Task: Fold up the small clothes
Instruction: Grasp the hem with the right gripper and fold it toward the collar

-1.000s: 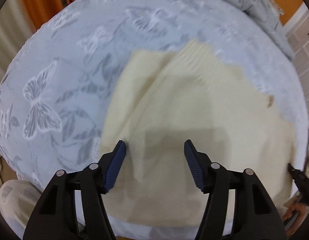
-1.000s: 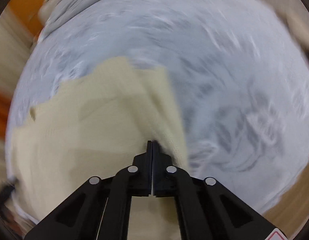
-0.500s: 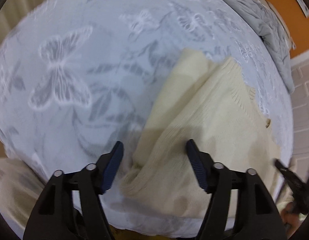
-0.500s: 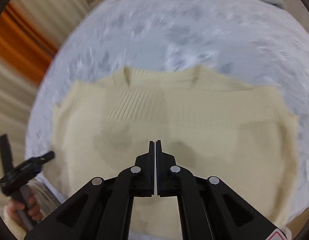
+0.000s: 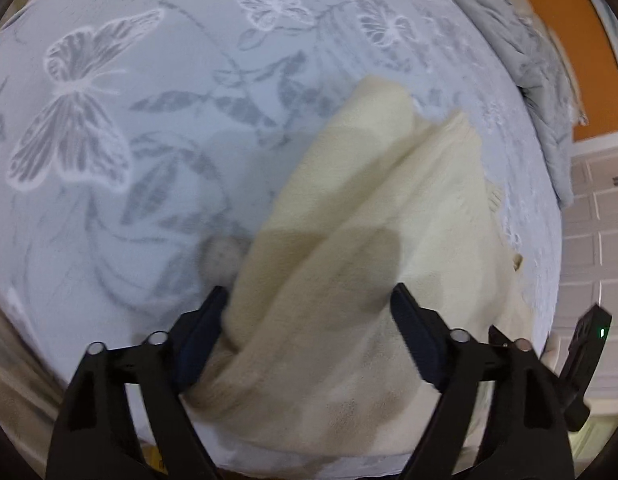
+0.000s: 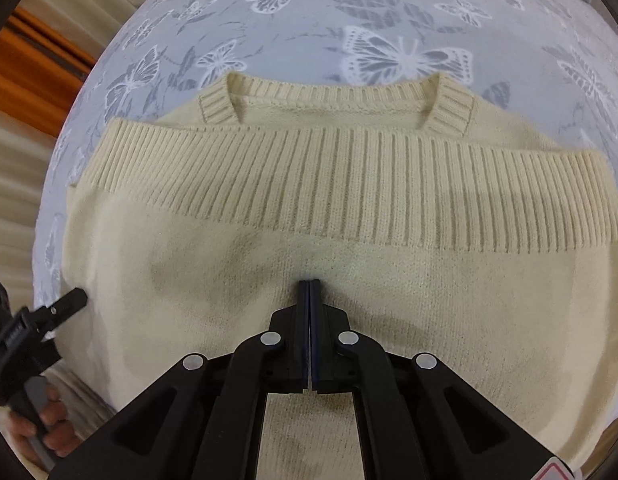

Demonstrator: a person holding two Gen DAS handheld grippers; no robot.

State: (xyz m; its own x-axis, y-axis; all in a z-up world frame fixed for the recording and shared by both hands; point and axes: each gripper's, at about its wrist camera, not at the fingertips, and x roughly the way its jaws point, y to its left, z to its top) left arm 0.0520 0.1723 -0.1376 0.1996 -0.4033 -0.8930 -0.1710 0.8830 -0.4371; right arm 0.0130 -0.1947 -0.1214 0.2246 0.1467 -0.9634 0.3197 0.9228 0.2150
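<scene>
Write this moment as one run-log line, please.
left gripper: open around sweater edge | right gripper: shut, above sweater | sweater: folded, hem near collar | surface: butterfly cloth

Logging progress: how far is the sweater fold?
Done: the sweater is folded once, its ribbed hem lying just below the collar. In hand: the right gripper is shut over the fold, apparently holding nothing; the open left gripper straddles the bunched left edge. Left: probably squaring that side, then further folds.
</scene>
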